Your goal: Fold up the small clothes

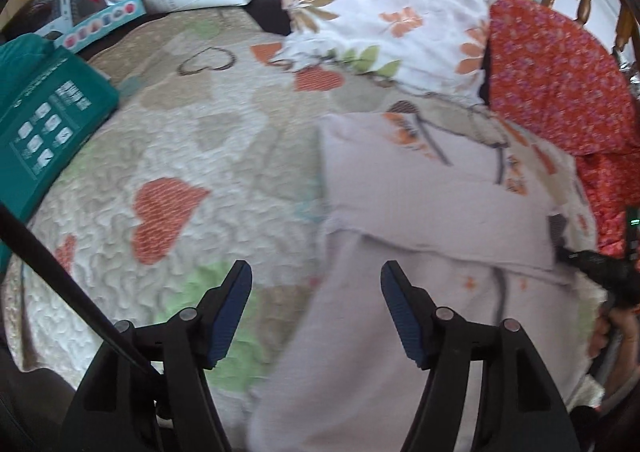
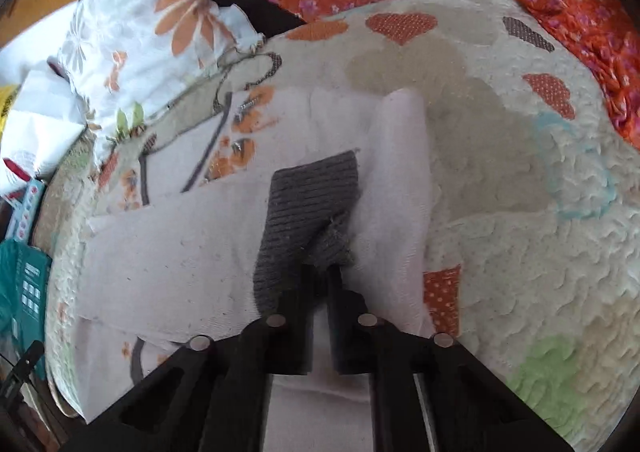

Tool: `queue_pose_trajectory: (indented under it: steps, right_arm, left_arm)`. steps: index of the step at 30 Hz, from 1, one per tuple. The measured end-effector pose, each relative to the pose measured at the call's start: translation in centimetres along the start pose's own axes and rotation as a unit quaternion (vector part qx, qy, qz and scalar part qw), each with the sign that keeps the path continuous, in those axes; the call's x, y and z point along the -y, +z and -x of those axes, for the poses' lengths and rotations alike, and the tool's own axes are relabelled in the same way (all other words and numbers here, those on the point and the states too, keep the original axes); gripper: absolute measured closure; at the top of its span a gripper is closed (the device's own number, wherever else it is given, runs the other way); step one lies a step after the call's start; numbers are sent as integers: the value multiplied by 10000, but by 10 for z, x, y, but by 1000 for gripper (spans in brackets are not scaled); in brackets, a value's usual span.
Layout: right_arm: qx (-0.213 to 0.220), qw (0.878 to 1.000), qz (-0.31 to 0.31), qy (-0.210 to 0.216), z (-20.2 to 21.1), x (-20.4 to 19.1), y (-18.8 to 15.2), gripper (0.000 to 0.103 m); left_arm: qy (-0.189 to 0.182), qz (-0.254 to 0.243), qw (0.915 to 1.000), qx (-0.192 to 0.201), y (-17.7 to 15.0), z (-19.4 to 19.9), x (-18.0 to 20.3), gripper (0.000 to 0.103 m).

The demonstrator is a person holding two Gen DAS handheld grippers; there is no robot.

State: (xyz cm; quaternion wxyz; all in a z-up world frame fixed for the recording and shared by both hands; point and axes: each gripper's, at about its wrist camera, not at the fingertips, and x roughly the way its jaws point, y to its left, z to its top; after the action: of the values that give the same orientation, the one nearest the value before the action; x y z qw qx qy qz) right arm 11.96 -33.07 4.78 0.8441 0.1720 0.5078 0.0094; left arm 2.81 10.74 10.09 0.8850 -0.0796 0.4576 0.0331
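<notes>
Underneath, a heart-print quilt (image 1: 168,155) carries the pale garment (image 1: 420,191), left gripper (image 1: 316,312) apart above it, while only the right view shows the right gripper (image 2: 320,272) clamping its grey cuff (image 2: 312,191).

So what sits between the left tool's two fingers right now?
Nothing is held. In the left wrist view the left tool is open, and between its fingers show only the heart-patterned quilt and the edge of the pale pink garment lying below.
</notes>
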Motion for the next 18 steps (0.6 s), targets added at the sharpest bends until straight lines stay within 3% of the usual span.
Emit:
queue_pose_trajectory:
  steps: [4,5,6,8,9,10,13,16,18]
  right_arm:
    - [152,9964,-49,-834,25,19,-7,97]
    - [262,9958,-48,-874,36,23,-10,95]
    - [350,9973,-140,-636,48,31,-15,95]
    - [271,9990,-339,-104,62,44,-27,83]
    - [223,9988,-435,1,67,49,-34,72]
    - [165,9984,-532,41,71,54,-43,67]
    - [-90,9957,-863,330,73,71,-75,67]
    - [-341,9904,-1163,662,67,79,-107,67]
    - [-277,9901,-1131,787,68,76,-122,67]
  left_arm:
    - [156,75,9996,-212,-6,-14,-19,35]
    - [151,89,9995,-273,-8,-18,-21,35]
    - [136,102,9993,-330,-9,-21,-23,35]
    - [59,136,9988,-476,-13,-29,-27,35]
    - [-9,160,9983,-560,-14,-33,-27,35]
    - [-124,209,9973,-695,-16,-38,-28,35]
    - [-498,342,9932,-998,-23,-51,-27,34]
    - [-538,210,9940,-927,-29,-49,-20,33]
    - [-671,171,9932,-936,-34,-46,-17,33]
